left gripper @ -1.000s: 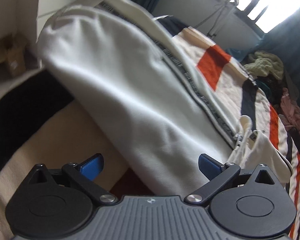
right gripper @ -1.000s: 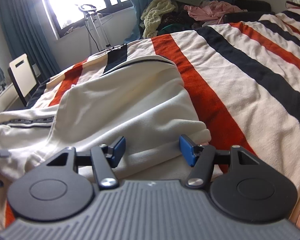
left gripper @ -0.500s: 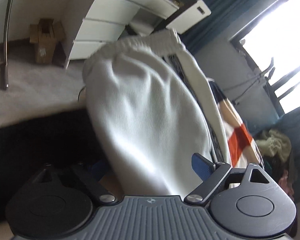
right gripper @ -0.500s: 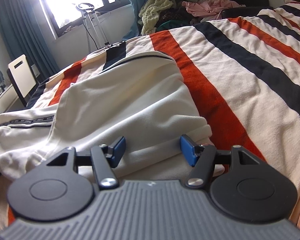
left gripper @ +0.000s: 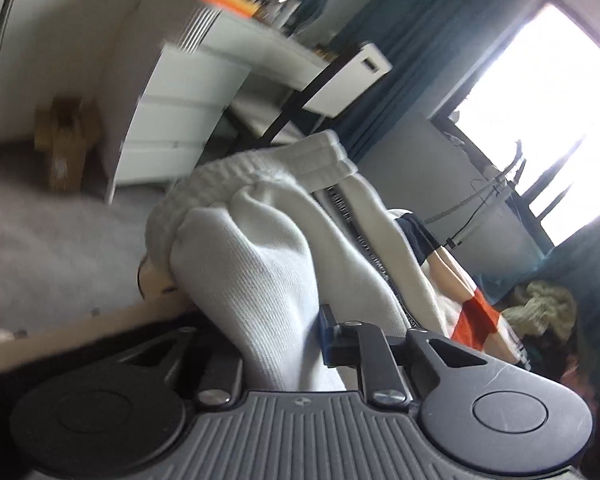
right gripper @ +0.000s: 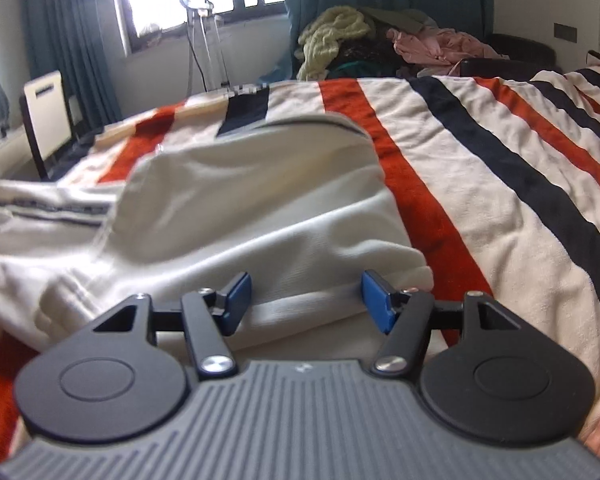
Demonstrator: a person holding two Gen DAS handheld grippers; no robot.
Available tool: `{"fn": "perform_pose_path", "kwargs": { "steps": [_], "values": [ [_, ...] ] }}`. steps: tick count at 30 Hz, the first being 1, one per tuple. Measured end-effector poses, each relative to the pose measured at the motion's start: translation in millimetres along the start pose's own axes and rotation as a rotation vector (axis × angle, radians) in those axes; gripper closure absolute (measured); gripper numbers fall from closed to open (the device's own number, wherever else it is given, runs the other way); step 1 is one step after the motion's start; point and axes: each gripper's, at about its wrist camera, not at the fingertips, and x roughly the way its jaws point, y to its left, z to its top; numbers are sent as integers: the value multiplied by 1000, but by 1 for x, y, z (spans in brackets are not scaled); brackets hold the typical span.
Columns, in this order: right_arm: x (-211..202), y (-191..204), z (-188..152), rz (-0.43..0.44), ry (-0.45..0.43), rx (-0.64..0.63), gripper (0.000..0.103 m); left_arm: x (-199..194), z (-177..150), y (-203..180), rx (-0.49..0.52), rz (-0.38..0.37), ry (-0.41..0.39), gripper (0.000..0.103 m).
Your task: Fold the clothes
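On the striped bed point(right gripper: 500, 184), my left hand-held gripper point(left gripper: 284, 344) clamps the white garment point(left gripper: 256, 264), lifted for a first fold; my right hand-held gripper point(right gripper: 304, 300) hovers released, so most folding remains.

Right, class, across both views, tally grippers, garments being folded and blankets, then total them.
grippers: 2, the left gripper shut on the white garment, the right gripper open
white garment: 1
striped blanket: 1
Total: 4

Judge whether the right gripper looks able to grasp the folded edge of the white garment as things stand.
Probably yes: the right gripper is open, with the white garment lying folded between its fingers and nothing blocking it.
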Motion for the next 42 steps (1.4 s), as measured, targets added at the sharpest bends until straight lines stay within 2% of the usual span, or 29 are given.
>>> {"fn": "perform_pose_path", "kwargs": {
  "steps": [5, 12, 17, 20, 24, 26, 30, 31, 34, 37, 39, 40, 41, 42],
  "values": [
    [6, -6, 0, 11, 26, 45, 39, -33, -9, -62, 224, -5, -161, 93],
    [-9, -27, 7, 54, 6, 197, 41, -93, -49, -169, 425, -78, -373, 93],
    [-30, -39, 17, -68, -70, 194, 41, -151, -116, -252, 541, -216, -485, 93],
    [-42, -57, 22, -86, -112, 244, 41, -178, -171, -299, 664, -323, -536, 94],
    [-57, -88, 27, -97, -162, 350, 41, -203, -257, -349, 807, -463, -498, 94],
    [-66, -104, 29, -109, -189, 402, 41, -200, -299, -362, 845, -507, -419, 94],
    [-85, -131, 30, -197, -286, 484, 39, -175, -383, -377, 939, -504, -224, 94],
    [-86, -133, 30, -195, -294, 485, 39, -167, -400, -379, 958, -500, -172, 94],
    [-85, -139, 27, -165, -296, 493, 39, -136, -421, -370, 985, -483, -101, 94],
    [-79, -140, 26, -153, -279, 498, 39, -109, -412, -364, 982, -473, -79, 93],
    [-76, -141, 26, -137, -273, 513, 39, -99, -400, -356, 972, -477, -35, 87],
    [-76, -141, 26, -129, -274, 517, 39, -99, -396, -354, 962, -481, -5, 82],
    [-76, -140, 26, -126, -278, 515, 39, -98, -391, -352, 952, -484, 25, 63],
    [-77, -139, 26, -123, -282, 513, 39, -97, -388, -350, 945, -489, 61, 51]
  ]
}}
